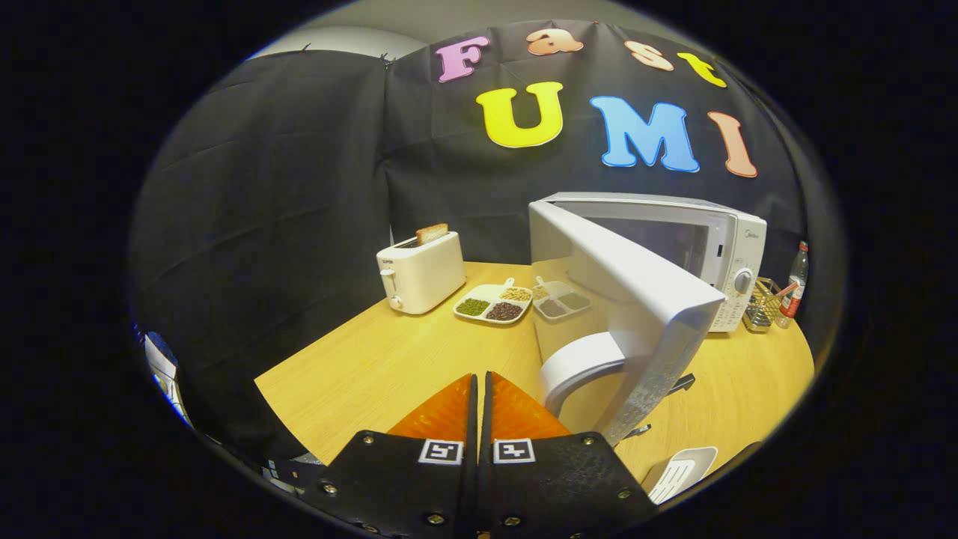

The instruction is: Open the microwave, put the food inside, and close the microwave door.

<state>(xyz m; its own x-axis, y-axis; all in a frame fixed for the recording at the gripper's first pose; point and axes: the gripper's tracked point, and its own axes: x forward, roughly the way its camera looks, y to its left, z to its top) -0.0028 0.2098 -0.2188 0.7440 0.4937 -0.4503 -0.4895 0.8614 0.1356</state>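
The white microwave [730,243] stands on the wooden table [374,367] beyond my fingers to the right. Its door [644,299] is swung wide open toward me, and the curved white handle [580,367] sits just right of my fingertips. The door's glossy face mirrors the table. A white divided dish of beans and grains [494,303] lies on the table ahead, left of the door. My gripper [479,378] is shut, fingers pressed together with nothing between them, low over the table's near part.
A white toaster [420,273] with a slice of toast [432,233] stands left of the dish. Right of the microwave are a wire basket [760,303] and a plastic bottle [795,284]. A white slotted utensil [677,473] lies near the table's front right edge.
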